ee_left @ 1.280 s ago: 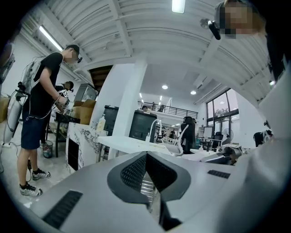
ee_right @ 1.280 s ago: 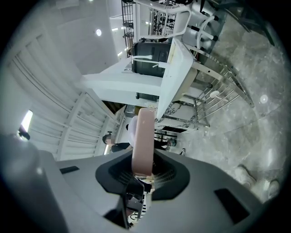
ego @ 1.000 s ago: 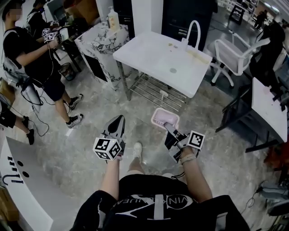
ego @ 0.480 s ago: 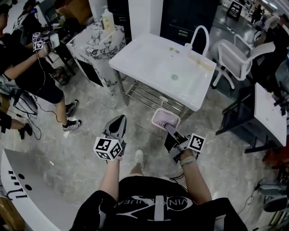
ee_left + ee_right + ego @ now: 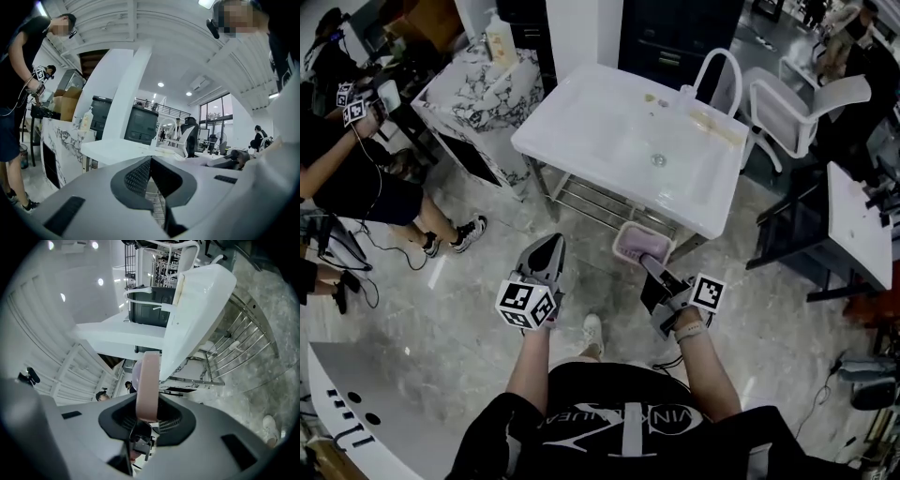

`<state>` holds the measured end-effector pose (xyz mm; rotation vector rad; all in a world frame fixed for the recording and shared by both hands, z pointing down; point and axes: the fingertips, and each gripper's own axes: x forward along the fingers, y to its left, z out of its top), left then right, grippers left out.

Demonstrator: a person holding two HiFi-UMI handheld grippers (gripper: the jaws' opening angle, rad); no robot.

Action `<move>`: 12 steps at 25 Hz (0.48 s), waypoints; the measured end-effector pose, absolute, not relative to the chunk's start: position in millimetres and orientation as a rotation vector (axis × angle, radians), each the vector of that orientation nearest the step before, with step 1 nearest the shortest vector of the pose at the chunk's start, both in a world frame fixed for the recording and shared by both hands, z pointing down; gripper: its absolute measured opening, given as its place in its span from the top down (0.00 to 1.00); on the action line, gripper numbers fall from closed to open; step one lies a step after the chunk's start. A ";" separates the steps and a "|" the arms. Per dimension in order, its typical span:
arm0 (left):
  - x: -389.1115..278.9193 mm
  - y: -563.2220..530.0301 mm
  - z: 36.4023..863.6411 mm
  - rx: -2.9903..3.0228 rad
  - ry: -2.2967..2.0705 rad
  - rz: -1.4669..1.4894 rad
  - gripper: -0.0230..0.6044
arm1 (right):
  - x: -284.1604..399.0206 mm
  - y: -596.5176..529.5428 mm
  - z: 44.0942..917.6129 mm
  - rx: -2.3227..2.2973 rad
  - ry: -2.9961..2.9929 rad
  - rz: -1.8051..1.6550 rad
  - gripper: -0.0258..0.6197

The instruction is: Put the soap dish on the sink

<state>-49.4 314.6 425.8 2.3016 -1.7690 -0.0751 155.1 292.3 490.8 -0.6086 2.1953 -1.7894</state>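
right tool [image 5: 647, 264]: clenched on the edge of the pink rectangular plastic soap dish [image 5: 643, 244] | dish: in the air just before the near edge of the white rectangular sink [image 5: 581, 122] | left tool [image 5: 546, 248]: jaws together, empty, before the sink's near-left corner

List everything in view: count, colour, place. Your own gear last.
soap dish: one, pink, in the right gripper, near the sink's front edge
sink: one, white, centre, on a metal frame
faucet: one, white, sink's far edge
counter: one, marbled, left of the sink
bottle: one, pale, on the counter
chair: one, white, right of the sink
bystander: one, in black, far left
left gripper: one, grey, shut, empty
right gripper: one, grey, shut on the soap dish
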 end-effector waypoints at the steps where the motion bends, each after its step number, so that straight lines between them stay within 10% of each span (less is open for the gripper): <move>1: -52.5 308.2 426.5 2.308 -1.760 -0.071 0.94 | 151.9 287.7 492.1 -0.616 2.191 -1.790 0.82; 12: -93.9 248.0 426.6 2.368 -1.690 -0.062 0.94 | 111.4 232.2 491.2 -0.669 2.126 -1.760 0.82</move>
